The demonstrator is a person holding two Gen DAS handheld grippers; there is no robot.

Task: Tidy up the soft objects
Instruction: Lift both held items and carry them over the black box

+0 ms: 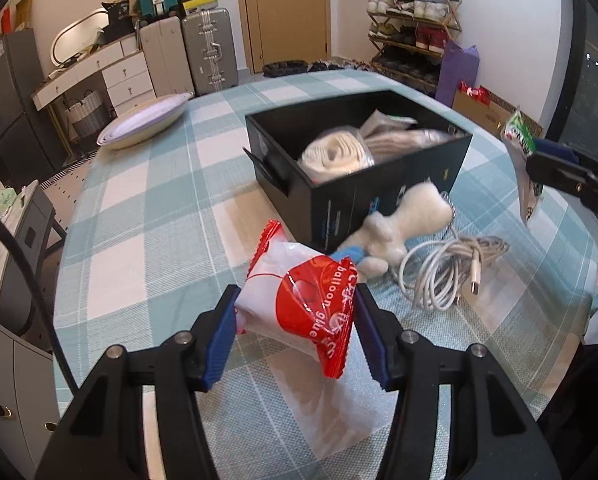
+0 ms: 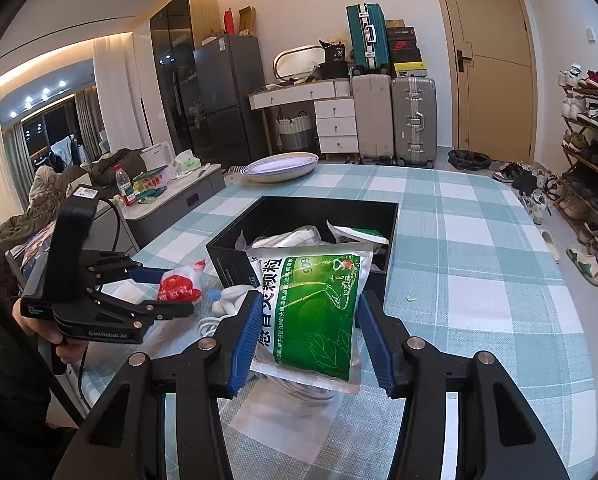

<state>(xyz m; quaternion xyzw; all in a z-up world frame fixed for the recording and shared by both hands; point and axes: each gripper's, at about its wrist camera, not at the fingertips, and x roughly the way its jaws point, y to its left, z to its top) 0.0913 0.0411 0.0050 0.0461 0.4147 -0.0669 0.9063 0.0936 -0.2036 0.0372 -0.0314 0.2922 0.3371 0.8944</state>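
Observation:
My left gripper (image 1: 295, 320) is shut on a red and white balloon-glue packet (image 1: 299, 304) and holds it above the table, in front of the black box (image 1: 379, 196). My right gripper (image 2: 309, 336) is shut on a green and silver medicine pouch (image 2: 315, 312), held up just before the box (image 2: 227, 264). The box holds white rolled socks (image 1: 335, 154) and clear packets. A white plush toy (image 1: 403, 220) with a blue part lies against the box's front. The left gripper with its packet (image 2: 179, 284) shows in the right wrist view; the right gripper (image 1: 547, 168) shows at the left view's right edge.
A coiled white USB cable (image 1: 447, 268) lies right of the plush toy. Stacked oval plates (image 1: 143, 124) sit at the far left table corner. The table has a teal checked cloth (image 1: 147, 208). Suitcases, drawers and a shoe rack stand beyond.

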